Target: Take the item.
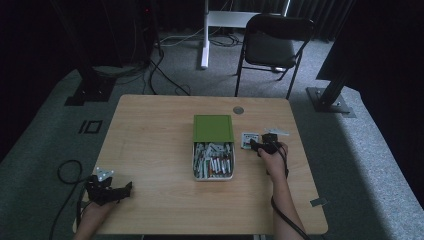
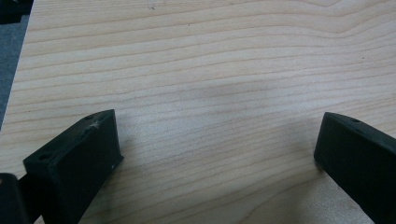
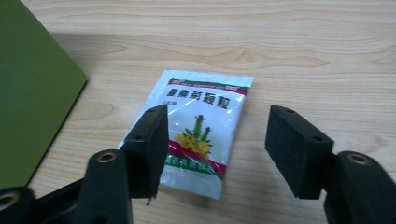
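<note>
I'm hovering the right tool [image 3: 217,154], jaws apart, over the sachet [image 3: 198,128] lying flat right of the box [image 1: 213,147]. Left tool [image 2: 219,154] is idling, gaping over bare surface [image 2: 210,60]. Risk: jaws skidding off the thin, flat sachet.

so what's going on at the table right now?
A person holds a two-jaw tool in each hand. The right tool hovers, jaws open, over a small white sachet lying flat on the table, just right of a box full of similar packets with its green lid pushed back. Nothing is gripped yet. The left tool sits open at the near left corner over bare wood.
</note>
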A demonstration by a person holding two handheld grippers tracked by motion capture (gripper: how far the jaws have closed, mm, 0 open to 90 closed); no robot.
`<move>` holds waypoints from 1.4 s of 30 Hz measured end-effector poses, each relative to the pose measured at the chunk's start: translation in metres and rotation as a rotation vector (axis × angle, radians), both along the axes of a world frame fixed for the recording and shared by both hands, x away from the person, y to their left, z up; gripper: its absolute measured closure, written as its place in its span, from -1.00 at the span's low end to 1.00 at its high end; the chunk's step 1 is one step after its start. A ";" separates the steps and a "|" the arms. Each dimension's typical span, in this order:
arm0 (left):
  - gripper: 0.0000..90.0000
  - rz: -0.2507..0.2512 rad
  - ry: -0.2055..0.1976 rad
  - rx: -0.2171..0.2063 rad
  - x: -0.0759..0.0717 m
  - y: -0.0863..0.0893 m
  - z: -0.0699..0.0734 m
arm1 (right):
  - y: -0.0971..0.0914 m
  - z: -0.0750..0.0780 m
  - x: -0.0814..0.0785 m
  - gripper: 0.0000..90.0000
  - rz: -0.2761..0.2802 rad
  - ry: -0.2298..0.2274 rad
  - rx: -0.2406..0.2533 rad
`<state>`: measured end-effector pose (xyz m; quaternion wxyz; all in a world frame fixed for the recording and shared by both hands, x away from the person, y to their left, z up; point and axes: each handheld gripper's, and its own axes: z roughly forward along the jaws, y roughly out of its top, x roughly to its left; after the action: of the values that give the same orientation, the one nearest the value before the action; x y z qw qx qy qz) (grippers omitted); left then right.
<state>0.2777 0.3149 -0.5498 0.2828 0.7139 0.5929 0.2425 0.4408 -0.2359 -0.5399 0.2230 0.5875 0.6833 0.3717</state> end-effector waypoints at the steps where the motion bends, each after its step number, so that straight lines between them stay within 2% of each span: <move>1: -0.98 0.000 0.000 0.000 0.000 0.000 0.000 | -0.001 0.000 -0.002 -0.22 -0.002 0.002 0.002; 16: -0.98 0.000 0.000 0.000 0.000 0.000 0.000 | -0.015 0.002 -0.033 -0.40 -0.007 -0.016 -0.016; 23: -0.98 0.000 0.000 0.000 0.000 0.000 0.000 | -0.019 0.000 -0.050 -0.55 -0.010 -0.024 -0.017; 28: -0.98 0.000 0.000 0.000 0.000 0.000 0.000 | -0.021 0.000 -0.061 -0.57 -0.007 -0.023 -0.015; 34: -0.98 0.000 0.000 0.000 0.000 0.000 0.000 | -0.023 0.002 -0.074 -0.58 0.003 -0.030 -0.038; 42: -0.98 -0.001 0.001 0.001 0.000 0.000 0.000 | -0.028 -0.002 -0.089 -0.58 0.006 -0.010 -0.053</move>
<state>0.2777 0.3150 -0.5497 0.2821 0.7144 0.5927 0.2425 0.3514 -0.2635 -0.5416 0.2409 0.5776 0.6935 0.3570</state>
